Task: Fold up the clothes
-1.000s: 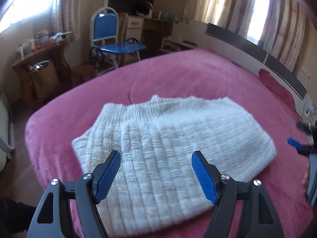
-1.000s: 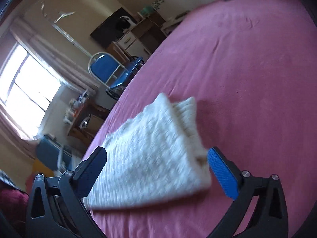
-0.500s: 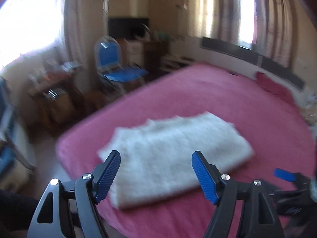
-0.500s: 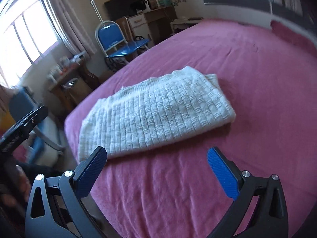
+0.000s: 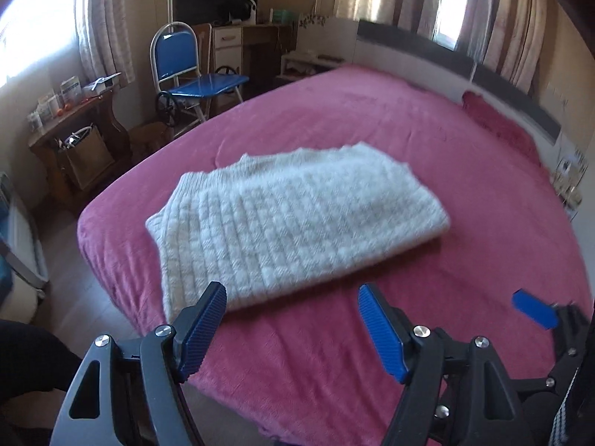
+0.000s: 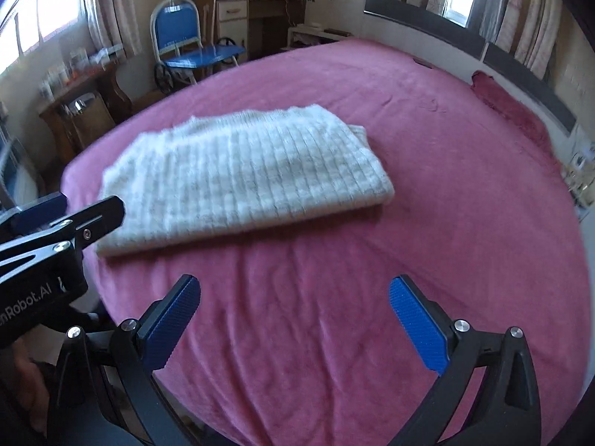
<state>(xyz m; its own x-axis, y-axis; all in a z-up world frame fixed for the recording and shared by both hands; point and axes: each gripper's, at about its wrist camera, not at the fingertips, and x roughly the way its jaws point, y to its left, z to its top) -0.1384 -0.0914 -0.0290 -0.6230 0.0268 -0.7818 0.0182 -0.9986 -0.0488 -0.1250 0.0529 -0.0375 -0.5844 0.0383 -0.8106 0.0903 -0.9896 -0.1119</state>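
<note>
Near the bed's [image 5: 372, 119] left corner, folded white sweater [image 5: 293, 219] overhangs slightly. Left tongs [image 5: 292, 329] and right tongs [image 6: 293, 319] wide, empty. Any careless snag could undo the fold.

blur: sweater [image 5: 293, 223] knit | cut off: left hand-held gripper [image 6: 55, 219], frame edge

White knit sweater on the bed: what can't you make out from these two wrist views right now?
- White knit sweater: sleeves and inner layers hidden by its own fold, both views.
- Its near-left corner: left wrist view, covered by a left gripper finger; right wrist view, motion blur.
- Right gripper: cut off by the left view's edge.
</note>
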